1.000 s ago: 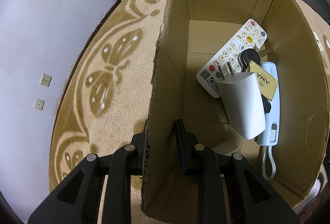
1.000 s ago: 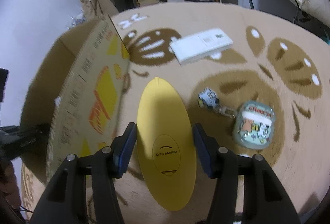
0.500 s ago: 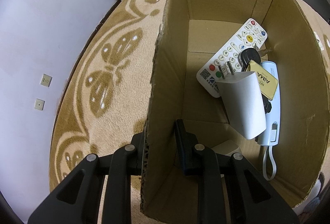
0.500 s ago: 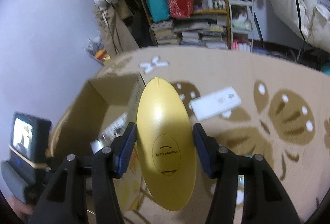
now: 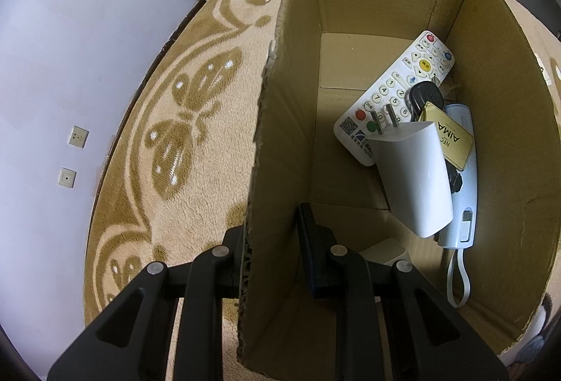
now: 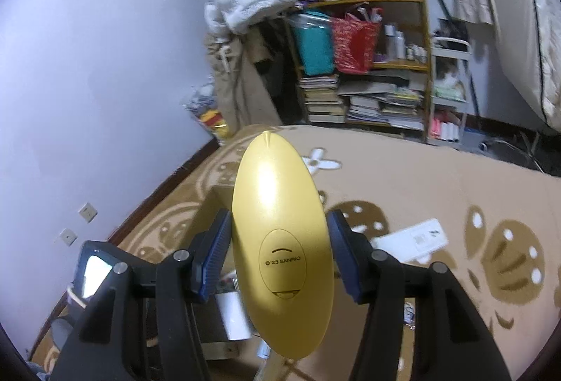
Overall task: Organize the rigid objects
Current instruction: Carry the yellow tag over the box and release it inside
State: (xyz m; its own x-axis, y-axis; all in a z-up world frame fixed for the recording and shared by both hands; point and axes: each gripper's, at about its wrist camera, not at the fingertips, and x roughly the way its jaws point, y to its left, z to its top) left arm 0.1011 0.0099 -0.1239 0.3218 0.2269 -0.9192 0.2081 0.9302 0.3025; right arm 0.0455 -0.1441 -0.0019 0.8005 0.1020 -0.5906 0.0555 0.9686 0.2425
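My left gripper (image 5: pixel 271 240) is shut on the left wall of an open cardboard box (image 5: pixel 280 121), one finger outside and one inside. In the box lie a white remote (image 5: pixel 392 93), a white charger (image 5: pixel 413 177), a black key with a gold AIMA tag (image 5: pixel 447 137) and a pale blue device (image 5: pixel 464 205). My right gripper (image 6: pixel 278 258) is shut on a yellow oval case (image 6: pixel 280 233) and holds it high above the rug. The box's contents show blurred below the case (image 6: pixel 235 314).
A beige rug with brown butterfly patterns (image 5: pixel 182 121) covers the floor. A white flat box (image 6: pixel 413 239) lies on the rug. A cluttered bookshelf (image 6: pixel 364 65) stands at the back. A wall with sockets (image 6: pixel 87 212) runs along the left.
My right gripper has lifted the yellow case up off the rug and swung it over toward the box. The left gripper and the box have not moved.
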